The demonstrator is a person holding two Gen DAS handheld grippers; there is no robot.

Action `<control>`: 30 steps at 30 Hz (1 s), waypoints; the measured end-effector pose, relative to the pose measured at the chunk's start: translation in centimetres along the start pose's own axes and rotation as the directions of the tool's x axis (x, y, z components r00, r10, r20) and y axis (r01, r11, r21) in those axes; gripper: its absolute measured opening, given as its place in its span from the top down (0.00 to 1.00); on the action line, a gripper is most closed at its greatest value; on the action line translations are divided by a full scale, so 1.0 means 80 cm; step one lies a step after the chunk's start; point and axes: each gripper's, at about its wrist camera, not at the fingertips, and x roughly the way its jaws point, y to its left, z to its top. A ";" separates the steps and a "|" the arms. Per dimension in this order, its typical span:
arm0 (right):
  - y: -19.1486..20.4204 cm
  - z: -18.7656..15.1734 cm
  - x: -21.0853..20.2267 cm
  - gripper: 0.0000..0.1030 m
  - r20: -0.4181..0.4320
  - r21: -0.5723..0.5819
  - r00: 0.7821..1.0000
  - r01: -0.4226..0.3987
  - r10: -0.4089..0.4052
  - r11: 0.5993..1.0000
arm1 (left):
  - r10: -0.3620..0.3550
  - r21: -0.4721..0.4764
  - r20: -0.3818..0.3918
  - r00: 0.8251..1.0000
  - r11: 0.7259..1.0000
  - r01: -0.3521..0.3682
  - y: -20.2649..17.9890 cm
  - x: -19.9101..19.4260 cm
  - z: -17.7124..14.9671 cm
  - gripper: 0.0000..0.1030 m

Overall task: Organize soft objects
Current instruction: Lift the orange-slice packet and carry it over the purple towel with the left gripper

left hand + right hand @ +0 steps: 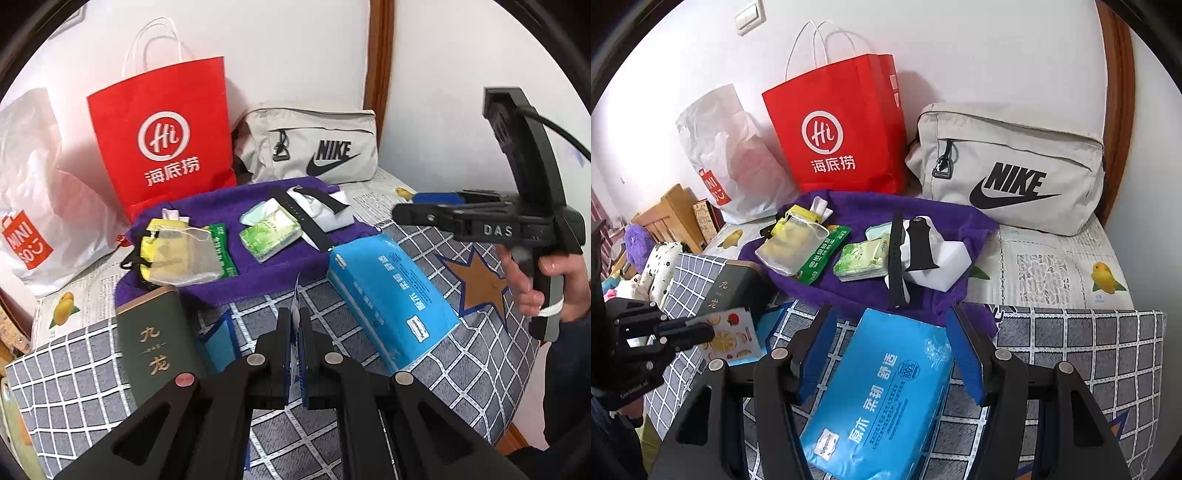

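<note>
My left gripper (295, 317) is shut on a thin fruit-print packet (733, 334), seen edge-on between its pads (295, 295) and held above the checked cloth. My right gripper (892, 339) is open, its fingers on either side of a blue tissue pack (882, 398) that lies on the checked cloth; the pack also shows in the left wrist view (391, 295). On a purple towel (945, 295) lie a small green tissue pack (860, 260), a yellow mesh pouch (792, 243), a green sachet (822, 258) and a black watch strap (919, 243).
A red paper bag (842, 129), a white plastic bag (727, 162) and a grey Nike bag (1012, 170) stand against the back wall. A dark green box (155, 339) lies at the left. Plush toys (646, 262) sit beyond the left edge.
</note>
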 end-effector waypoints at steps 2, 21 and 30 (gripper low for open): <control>0.001 0.000 -0.004 0.41 0.004 0.001 1.000 0.002 -0.002 1.000 | 0.006 -0.010 0.006 1.000 1.000 -0.006 0.005 -0.005 0.002 0.96; -0.018 0.023 0.006 0.41 -0.007 0.021 0.999 0.048 -0.047 0.999 | 0.077 -0.116 0.030 0.997 0.991 -0.073 0.083 0.031 0.062 0.96; -0.037 0.059 0.028 0.41 -0.001 0.016 0.997 0.080 -0.080 0.997 | 0.090 -0.155 0.032 0.995 0.984 -0.084 0.120 0.062 0.090 0.96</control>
